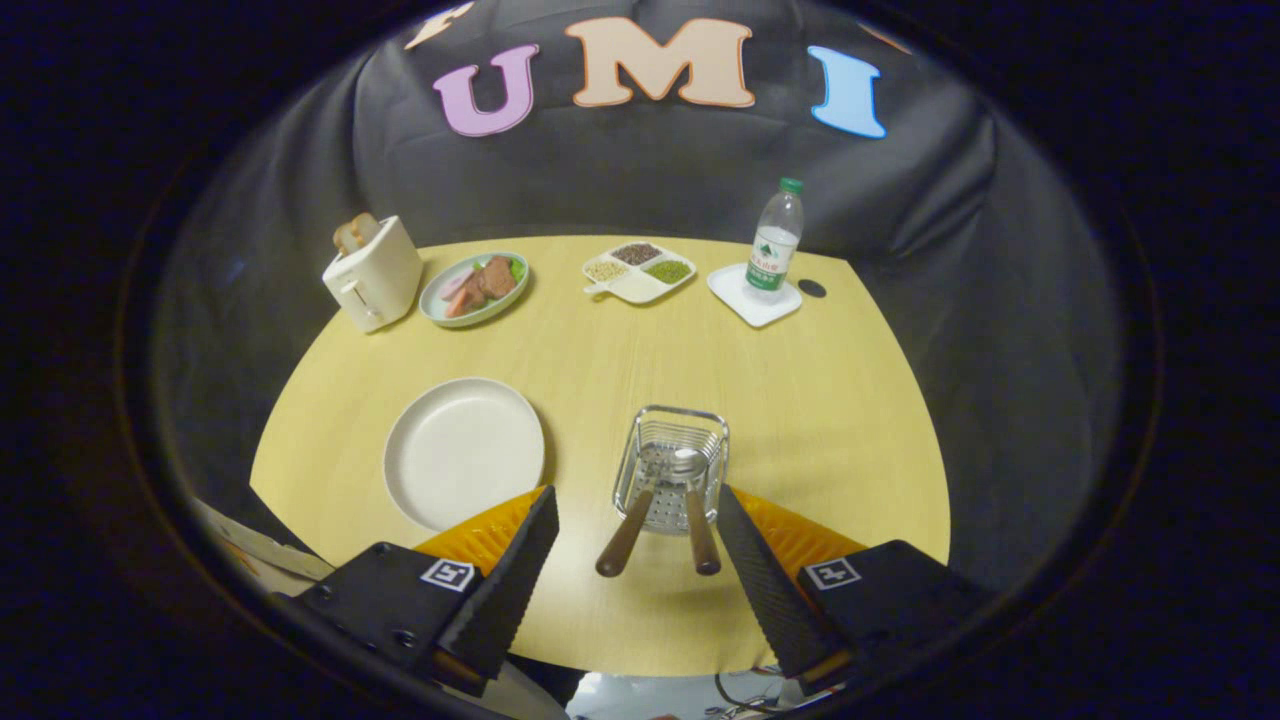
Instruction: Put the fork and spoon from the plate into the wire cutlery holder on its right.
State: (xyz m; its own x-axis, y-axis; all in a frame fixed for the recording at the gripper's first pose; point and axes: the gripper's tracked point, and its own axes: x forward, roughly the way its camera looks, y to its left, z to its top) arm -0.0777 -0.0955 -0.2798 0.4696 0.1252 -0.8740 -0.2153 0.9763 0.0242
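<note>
Finding both utensils already in the holder

Nearest us, the hand-held gripper (636, 540) hovers above the round yellow wooden table (820, 420) with its fingers spread wide apart and nothing between them but air. Just ahead, in the gap between the fingertips, stand the wooden-handled metal fork (630, 525) and the wooden-handled metal spoon (696, 510), heads down in the silver wire cutlery holder (672, 470), handles leaning out toward us. We judge the task essentially done. Should either need reseating, we would take it by the wooden handle: light, stiff, and less slippery than the polished metal heads, though the light basket could tip if nudged.

Left of the holder lies the round cream plate (464, 452), bare. Farther back we see a cream toaster (373, 273) holding bread, a pale green plate of food (474, 290), a white divided dish of grains (638, 272), and a clear plastic water bottle (775, 240) on a white square coaster (754, 295).
</note>
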